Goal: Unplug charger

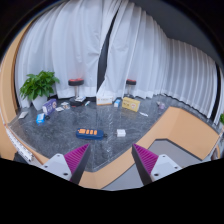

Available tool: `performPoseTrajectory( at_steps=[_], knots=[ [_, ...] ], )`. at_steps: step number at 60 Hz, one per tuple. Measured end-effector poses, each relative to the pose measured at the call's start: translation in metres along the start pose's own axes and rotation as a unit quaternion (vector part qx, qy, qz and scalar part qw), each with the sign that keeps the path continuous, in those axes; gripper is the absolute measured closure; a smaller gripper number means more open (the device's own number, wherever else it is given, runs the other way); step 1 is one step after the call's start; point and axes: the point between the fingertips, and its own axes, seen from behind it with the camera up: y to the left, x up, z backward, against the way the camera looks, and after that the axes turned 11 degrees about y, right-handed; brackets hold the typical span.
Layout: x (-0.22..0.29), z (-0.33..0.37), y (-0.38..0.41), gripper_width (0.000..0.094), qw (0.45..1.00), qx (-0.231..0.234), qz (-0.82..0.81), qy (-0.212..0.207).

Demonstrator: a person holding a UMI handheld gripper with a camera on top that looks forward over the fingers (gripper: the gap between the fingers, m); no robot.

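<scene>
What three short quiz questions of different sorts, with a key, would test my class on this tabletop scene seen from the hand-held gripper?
1. True or false: the gripper has its jaws shut on the charger.
2. Multiple choice: the potted plant stands (A) between the fingers, (B) at the table's far side, before the white curtain, (C) on the floor.
3. Short answer: what lies on the grey table just beyond the fingers?

Key
1. False: the jaws are open and hold nothing.
2. B.
3. A small dark flat item with orange on top; what it is cannot be told.
</scene>
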Motion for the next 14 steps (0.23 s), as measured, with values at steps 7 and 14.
performPoseTrajectory(
  at_steps=[7,14],
  knots=[
    [-0.009,0.027,0.004,0.0082,1.000,-0.004,0.001,-0.005],
    [-0.018,0.039,0.010,0.0079,1.000,-0.010,0.007,0.000]
  ],
)
